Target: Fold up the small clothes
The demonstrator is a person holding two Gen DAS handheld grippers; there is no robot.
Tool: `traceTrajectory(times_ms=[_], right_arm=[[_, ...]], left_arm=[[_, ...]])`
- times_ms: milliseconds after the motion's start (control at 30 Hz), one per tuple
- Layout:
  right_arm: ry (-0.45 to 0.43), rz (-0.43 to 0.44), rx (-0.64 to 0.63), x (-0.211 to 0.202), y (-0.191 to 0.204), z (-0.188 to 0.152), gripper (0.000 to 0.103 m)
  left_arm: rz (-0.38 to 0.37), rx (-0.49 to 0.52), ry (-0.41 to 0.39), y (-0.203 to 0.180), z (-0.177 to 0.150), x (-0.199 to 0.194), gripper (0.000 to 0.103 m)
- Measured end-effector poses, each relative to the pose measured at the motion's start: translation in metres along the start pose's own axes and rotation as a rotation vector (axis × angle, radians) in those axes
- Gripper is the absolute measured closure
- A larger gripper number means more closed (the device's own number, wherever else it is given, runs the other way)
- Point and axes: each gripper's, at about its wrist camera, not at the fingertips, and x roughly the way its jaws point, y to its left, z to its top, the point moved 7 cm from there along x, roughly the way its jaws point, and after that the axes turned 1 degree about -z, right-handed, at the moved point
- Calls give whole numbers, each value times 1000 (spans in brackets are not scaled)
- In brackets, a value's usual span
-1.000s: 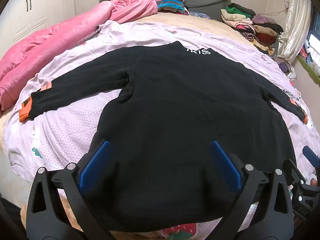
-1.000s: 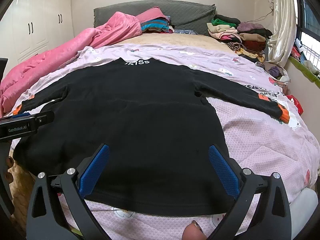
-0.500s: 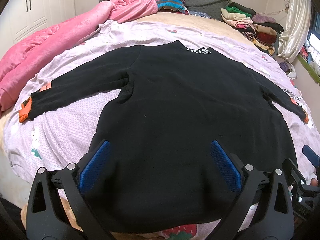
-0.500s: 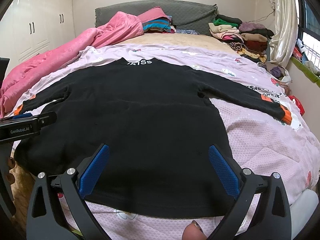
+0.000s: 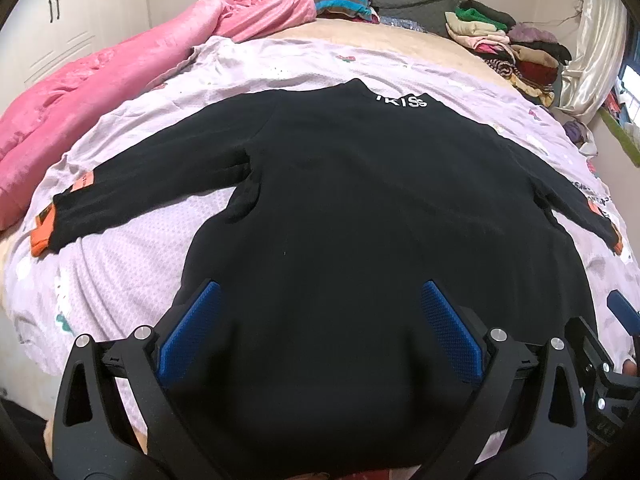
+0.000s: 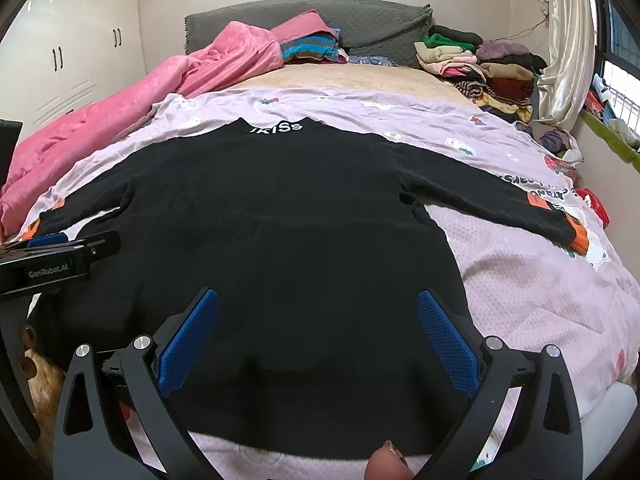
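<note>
Soft black sweater (image 5: 360, 220) lies flat on dotted lilac sheet (image 5: 132, 264).

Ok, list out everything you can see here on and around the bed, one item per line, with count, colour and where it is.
sweater: one, black with orange cuffs, spread flat on the lilac sheet, both sleeves out
sheet: one, lilac, printed, covering the bed
blanket: one, pink, bunched along the bed's left edge
headboard: one, grey, far end
folded clothes pile: one, mixed colours, far right corner
wardrobe: one, white, left wall
curtain: one, cream, right by the window
left gripper: one, black with blue pads, open over the hem
right gripper: one, same colours, open over the hem
</note>
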Motion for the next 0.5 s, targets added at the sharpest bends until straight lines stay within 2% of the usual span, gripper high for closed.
traceTrajectory(times_ms=[333, 500], right_arm=[[-15, -3, 13, 19, -5, 28, 4], [-9, 0, 64, 30, -17, 42, 4]], left_arm=[[4, 2, -3, -9, 33, 16, 9], [-10, 0, 4, -16, 48, 25, 9]])
